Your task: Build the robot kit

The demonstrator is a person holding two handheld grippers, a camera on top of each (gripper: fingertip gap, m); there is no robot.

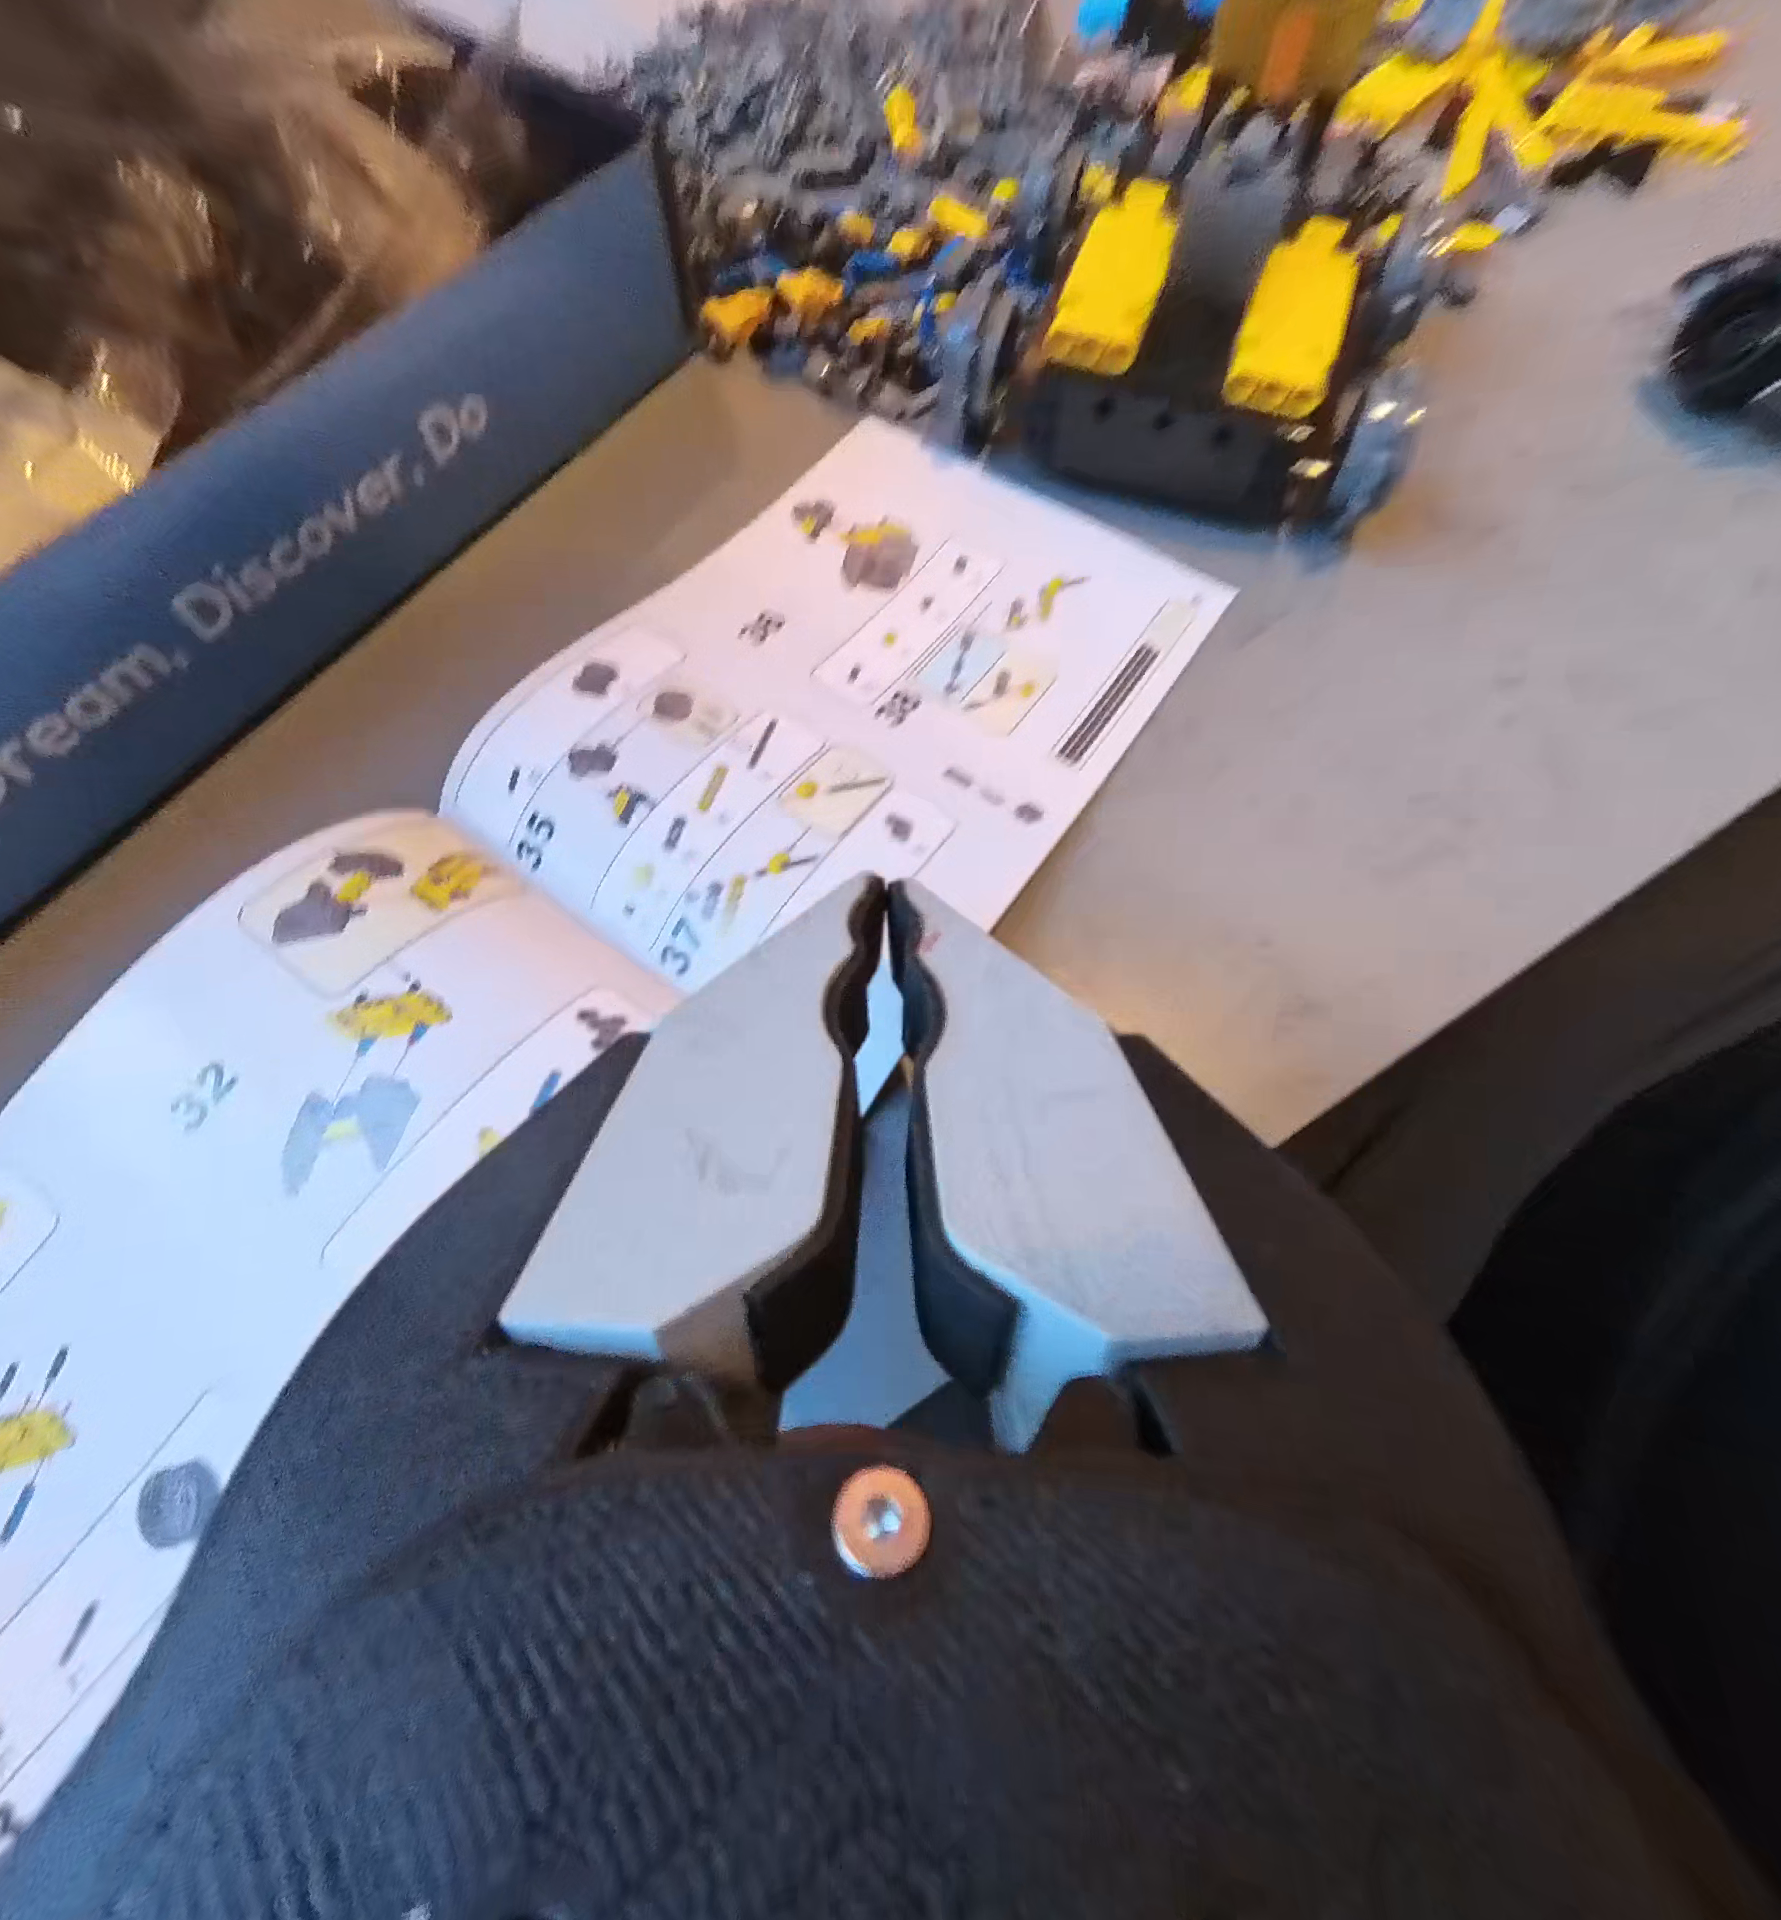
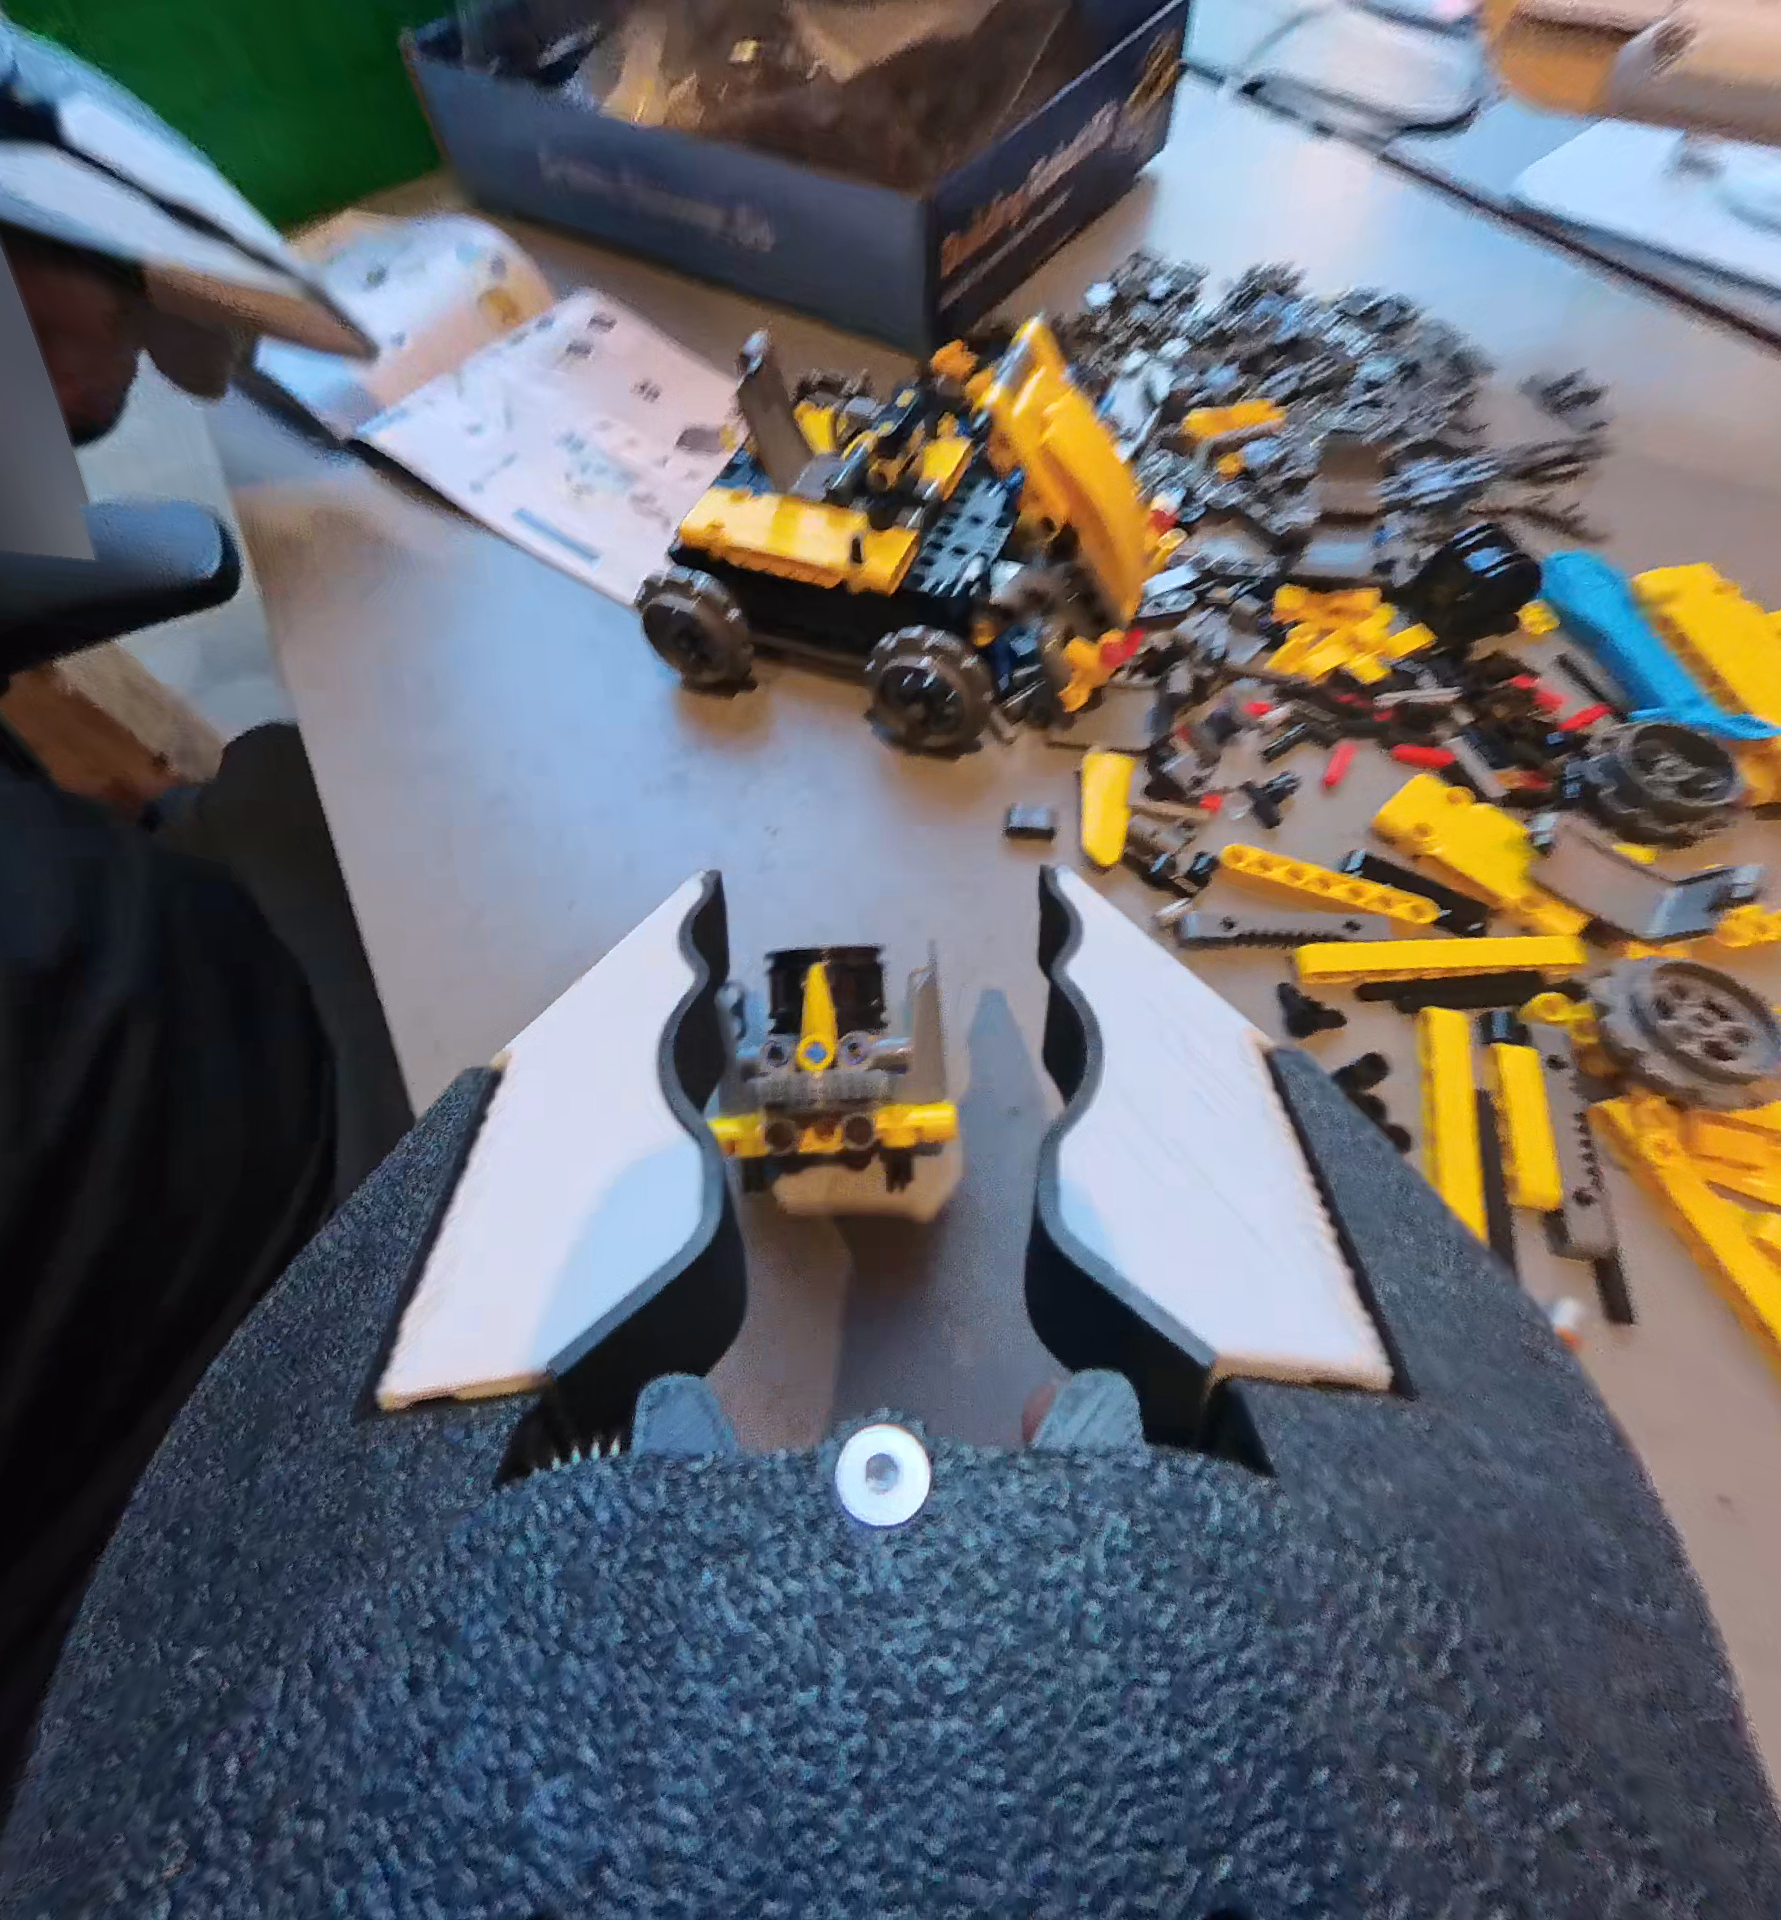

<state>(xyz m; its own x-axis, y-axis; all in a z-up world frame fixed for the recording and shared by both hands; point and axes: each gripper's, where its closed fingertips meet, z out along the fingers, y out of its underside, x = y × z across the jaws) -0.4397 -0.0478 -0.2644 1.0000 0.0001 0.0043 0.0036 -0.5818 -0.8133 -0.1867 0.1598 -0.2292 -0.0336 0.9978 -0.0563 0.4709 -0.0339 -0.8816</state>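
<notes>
My left gripper is shut, its tips touching, and nothing shows between them. It hovers over the near edge of an open instruction booklet on the grey table. My right gripper is open wide. A small sub-assembly of yellow, grey and black parts with a black wheel stands on the table between its fingers. It sits close to the left finger, with a clear gap to the right finger. A partly built yellow and black vehicle stands beyond it and also shows in the left wrist view.
A dark blue box holding plastic bags lies left of the booklet and also shows far back in the right wrist view. A wide pile of loose yellow, black and grey parts covers the table's right. Dark clothing lies along the table's near edge. There is about 35 cm between the tips of the two grippers.
</notes>
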